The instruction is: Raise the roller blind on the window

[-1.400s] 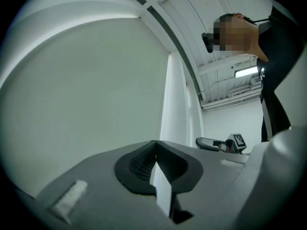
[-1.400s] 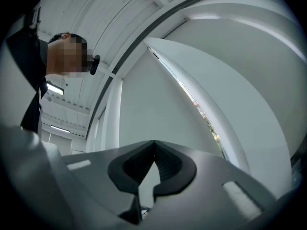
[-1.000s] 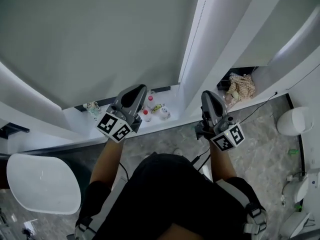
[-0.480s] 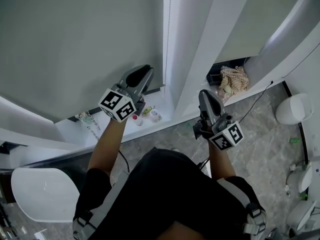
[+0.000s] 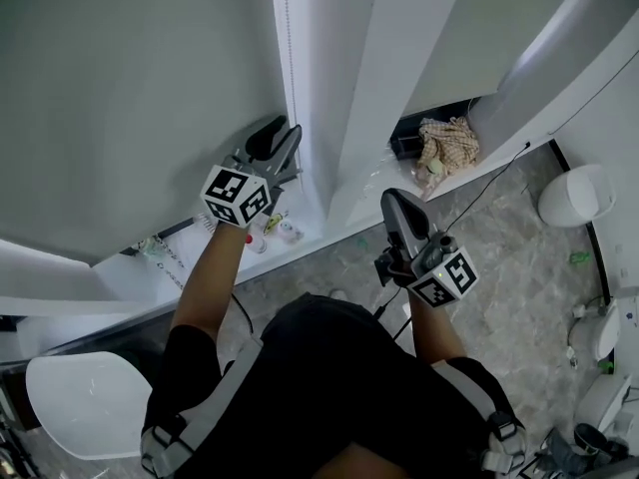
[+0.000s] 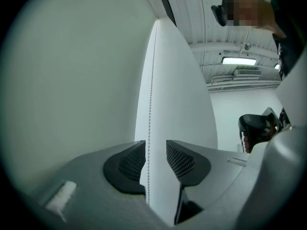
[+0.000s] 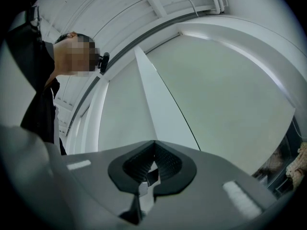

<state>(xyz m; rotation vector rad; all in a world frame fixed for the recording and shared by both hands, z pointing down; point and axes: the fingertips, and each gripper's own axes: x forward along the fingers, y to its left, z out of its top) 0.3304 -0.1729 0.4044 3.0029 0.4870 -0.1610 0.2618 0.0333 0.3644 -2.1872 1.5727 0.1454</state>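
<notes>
Left gripper (image 6: 156, 159): jaws opening, pads apart. The bead chain (image 6: 150, 123) runs up through the gap nearer the left pad, and neither pad presses on it.

Right gripper (image 7: 152, 164): jaws together, nothing between them.

Landmark: white window post (image 5: 349, 98).

- Roller blind (image 5: 130, 88): plain grey sheet filling the window left of the post. It hangs flat, and its lower edge is down near the sill (image 5: 225, 252) at the post's foot.
- Bead chain: hangs at the post's left edge, between post and blind. Its long axis is vertical and it is straight. In the head view it runs from the top of the frame down to the left gripper.
- Left arm: bare forearm (image 5: 212, 282) stretched forward and up from the body. The gripper tips are against the post's left edge and the marker cube faces the camera.
- Right arm: held lower and closer to the body. The gripper sits right of the post's foot, apart from it, with its tips aimed toward the post.
- Small bottles (image 5: 285, 230): on the sill at the post's foot, just below the left gripper.
- Checked cloth (image 5: 444, 148): crumpled on the ledge right of the post.
- White round seat (image 5: 90, 402): on the floor well left of and below the post
</notes>
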